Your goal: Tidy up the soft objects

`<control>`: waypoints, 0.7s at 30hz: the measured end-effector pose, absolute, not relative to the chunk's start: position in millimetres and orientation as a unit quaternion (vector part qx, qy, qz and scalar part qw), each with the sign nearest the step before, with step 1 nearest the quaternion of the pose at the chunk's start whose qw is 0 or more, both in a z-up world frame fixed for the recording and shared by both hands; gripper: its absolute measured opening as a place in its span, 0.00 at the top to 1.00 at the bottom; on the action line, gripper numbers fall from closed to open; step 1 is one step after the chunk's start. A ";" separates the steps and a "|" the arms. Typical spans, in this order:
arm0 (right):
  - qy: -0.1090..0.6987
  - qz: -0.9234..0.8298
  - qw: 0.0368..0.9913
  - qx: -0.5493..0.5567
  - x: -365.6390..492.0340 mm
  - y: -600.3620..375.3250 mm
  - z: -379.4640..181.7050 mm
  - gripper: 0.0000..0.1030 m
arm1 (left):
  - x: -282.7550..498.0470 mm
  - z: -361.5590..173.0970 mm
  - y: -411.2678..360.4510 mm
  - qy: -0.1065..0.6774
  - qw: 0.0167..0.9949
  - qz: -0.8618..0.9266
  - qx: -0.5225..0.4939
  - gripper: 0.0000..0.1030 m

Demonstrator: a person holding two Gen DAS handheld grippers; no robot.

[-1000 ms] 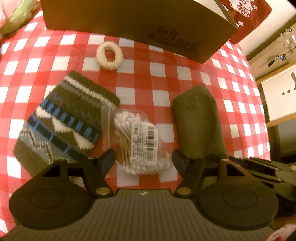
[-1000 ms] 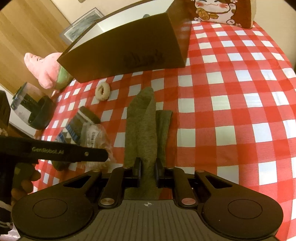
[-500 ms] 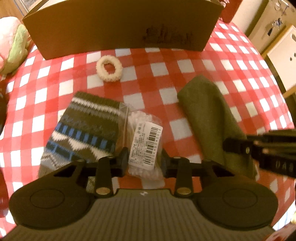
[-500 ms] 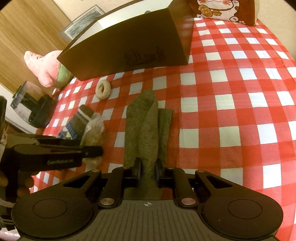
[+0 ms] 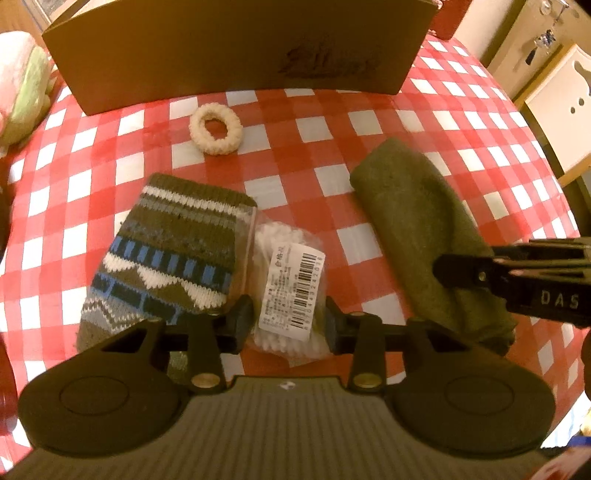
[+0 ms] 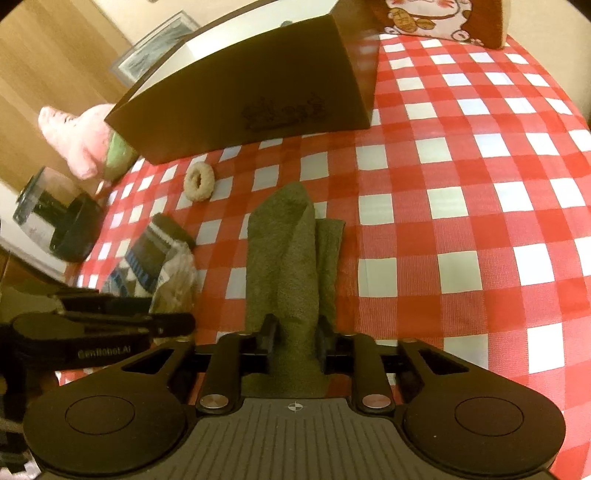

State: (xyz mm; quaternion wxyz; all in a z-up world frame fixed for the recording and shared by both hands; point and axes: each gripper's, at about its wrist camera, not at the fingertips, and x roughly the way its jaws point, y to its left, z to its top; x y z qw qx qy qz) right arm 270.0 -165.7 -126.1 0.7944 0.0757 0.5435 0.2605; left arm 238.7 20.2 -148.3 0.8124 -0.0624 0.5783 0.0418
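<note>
A clear bag of cotton swabs [image 5: 291, 280] sits between the pads of my left gripper [image 5: 290, 321], which press on it while the jaws are opening slightly. A patterned knit sock [image 5: 173, 251] lies to its left, partly under the bag. A cream scrunchie [image 5: 216, 129] lies farther back. My right gripper [image 6: 295, 339] straddles a raised fold of the olive green cloth [image 6: 284, 251]. Its jaws are opening and the fold stands loosely between them. In the left wrist view the green cloth [image 5: 417, 221] lies at the right under the right gripper's fingertips [image 5: 454, 273].
A brown cardboard box [image 5: 221, 48] stands open at the back of the red-checked tablecloth [image 6: 461, 221]. A pink and green plush [image 6: 77, 144] lies at the far left edge. A dark container [image 6: 55, 221] sits beside the table. A cat-print cushion [image 6: 436, 18] is behind the box.
My left jaws went from wide open around the swab bag to pressing on it, and the view rolled. The right jaws have widened around the cloth fold they were pinching.
</note>
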 end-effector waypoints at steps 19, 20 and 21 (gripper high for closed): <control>0.506 0.271 0.819 -0.017 250.3 -133.6 -126.8 0.73 | 240.5 -148.3 20.3 0.569 0.819 0.035 -0.064 0.70; 0.508 0.272 0.817 -0.010 250.0 -133.9 -126.3 0.74 | 240.2 -148.0 19.9 0.569 0.819 0.035 -0.063 0.71; 0.507 0.271 0.818 -0.009 248.7 -134.0 -126.1 0.74 | 240.0 -147.7 19.4 0.568 0.820 0.035 -0.062 0.71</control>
